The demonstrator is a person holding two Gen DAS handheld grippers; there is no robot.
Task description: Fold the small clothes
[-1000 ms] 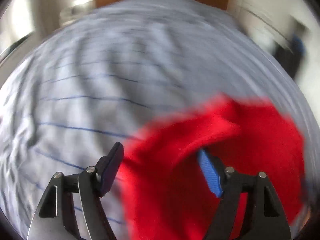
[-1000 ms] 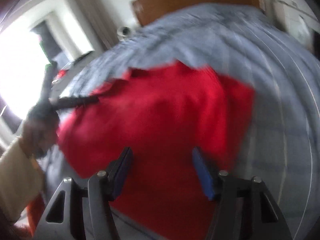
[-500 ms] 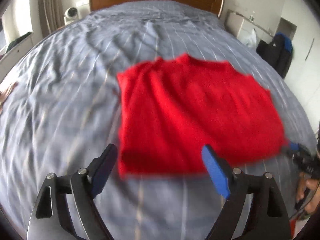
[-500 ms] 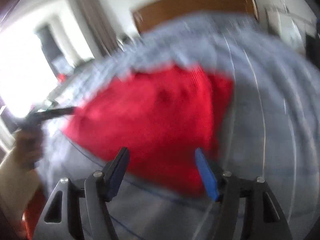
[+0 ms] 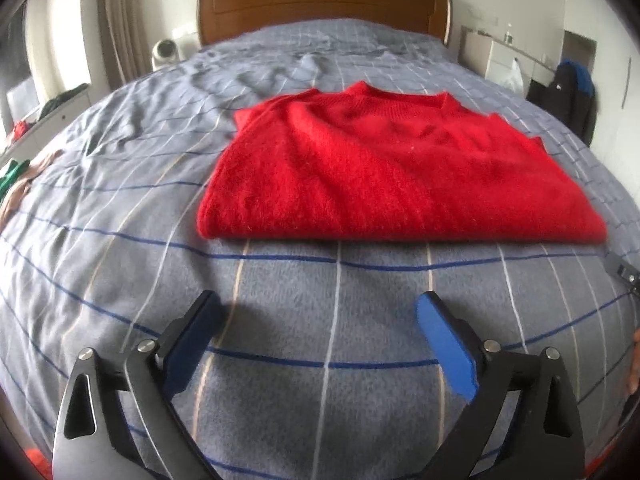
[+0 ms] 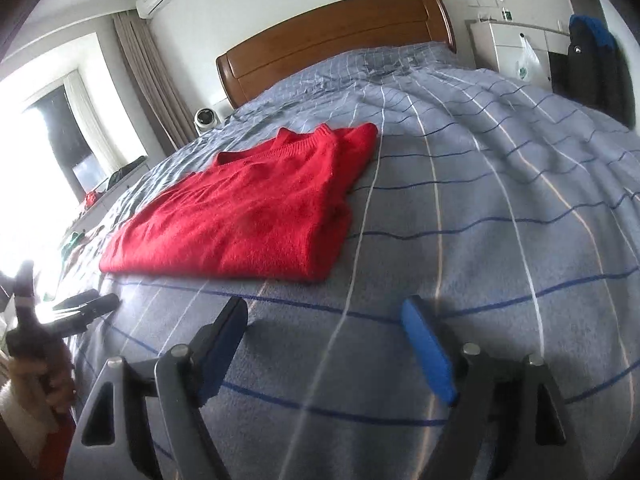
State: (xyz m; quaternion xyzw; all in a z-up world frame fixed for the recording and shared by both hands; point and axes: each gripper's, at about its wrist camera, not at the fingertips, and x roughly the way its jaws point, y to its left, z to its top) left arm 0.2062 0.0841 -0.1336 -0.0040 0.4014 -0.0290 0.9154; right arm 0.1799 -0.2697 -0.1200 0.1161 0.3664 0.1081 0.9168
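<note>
Red sweater (image 5: 400, 176) folded flat mid-bed (image 5: 120, 208), left gripper (image 5: 316, 336) and right gripper (image 6: 324, 338) jaws just widening, spread, empty, short of its near edge.

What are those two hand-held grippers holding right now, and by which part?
Nothing. The left hand-held gripper and right hand-held gripper, jaws just opening, stand empty above the blanket; the folded red sweater lies untouched.
</note>
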